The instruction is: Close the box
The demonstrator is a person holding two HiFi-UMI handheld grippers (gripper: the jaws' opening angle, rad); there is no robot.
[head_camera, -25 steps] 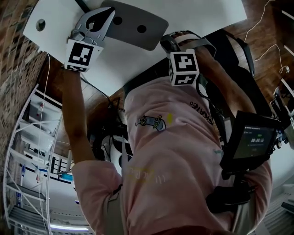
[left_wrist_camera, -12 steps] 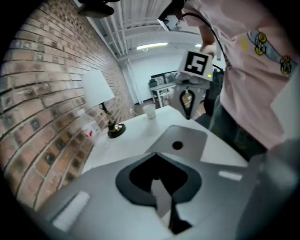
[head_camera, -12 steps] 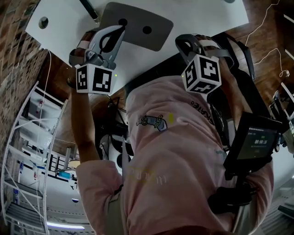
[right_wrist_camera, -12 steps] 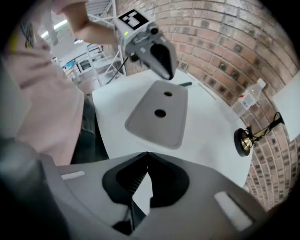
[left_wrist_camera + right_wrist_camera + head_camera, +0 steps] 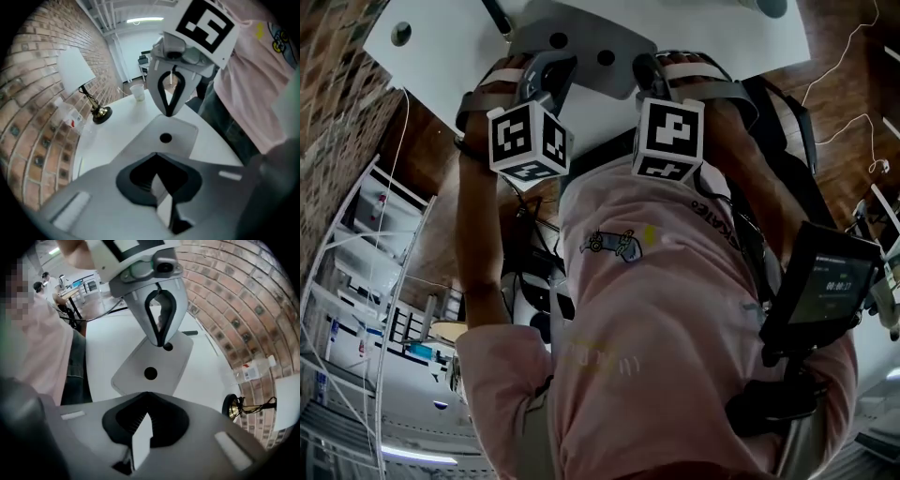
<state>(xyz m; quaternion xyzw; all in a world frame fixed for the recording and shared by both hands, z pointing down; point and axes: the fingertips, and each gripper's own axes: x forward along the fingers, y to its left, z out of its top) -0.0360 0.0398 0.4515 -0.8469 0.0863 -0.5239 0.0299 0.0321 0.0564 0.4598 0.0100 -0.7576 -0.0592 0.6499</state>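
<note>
**Just as near on both sides**

On the white table (image 5: 103, 348) the flat grey box (image 5: 154, 363) runs longways from the left gripper (image 5: 162, 344) to the right gripper (image 5: 169, 112), one over each end. Both jaws are pressed together and hold nothing.

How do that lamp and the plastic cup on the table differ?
The lamp is taller, with a white shade and brass base; the cup is short and translucent. The lamp stands beside the brick wall, the cup at the white table's far end. Both rest on that table.
</note>
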